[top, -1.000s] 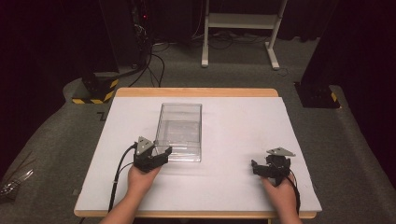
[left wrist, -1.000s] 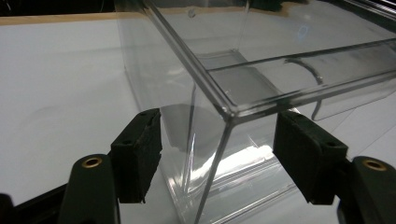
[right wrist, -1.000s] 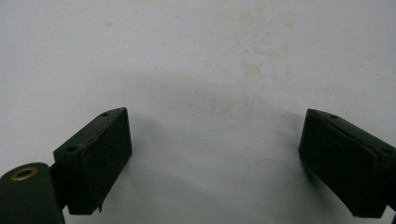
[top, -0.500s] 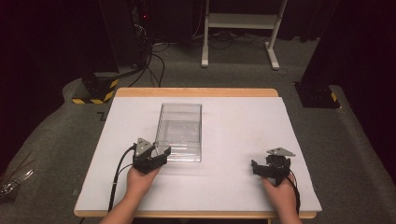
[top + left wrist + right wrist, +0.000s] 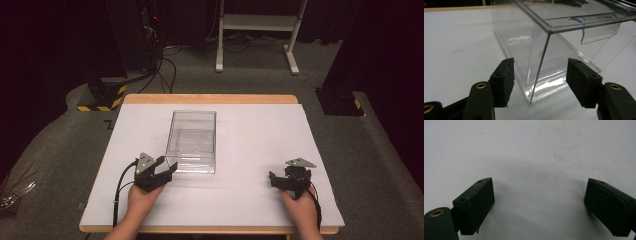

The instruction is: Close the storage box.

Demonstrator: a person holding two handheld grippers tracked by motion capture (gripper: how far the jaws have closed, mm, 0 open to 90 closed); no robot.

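We see a clear box [image 5: 192,141] standing upright on the white surface [image 5: 250,150], left of its middle, with its near left corner turned toward our left hand-held gripper [image 5: 165,172]. Compared with a second ago, that gripper has slid a little toward the box, so its tips now sit just at the near left corner. In the left gripper view the box [image 5: 554,47] has its vertical corner edge between the two black jaws, and the jaws are closing; a gap remains on each side, so the pads do not press on the plastic and nothing is held yet. We judge this to be the approach to a pinch on that corner, with the grasp about to be made. The smooth, thin walls may slip or the box may skid, so a square, gentle closure seems wise. Our right hand-held gripper [image 5: 280,181] rests well apart near the right edge of the surface, where it was a second ago; in its own view the gripper [image 5: 537,205] stands wide open over bare surface, empty
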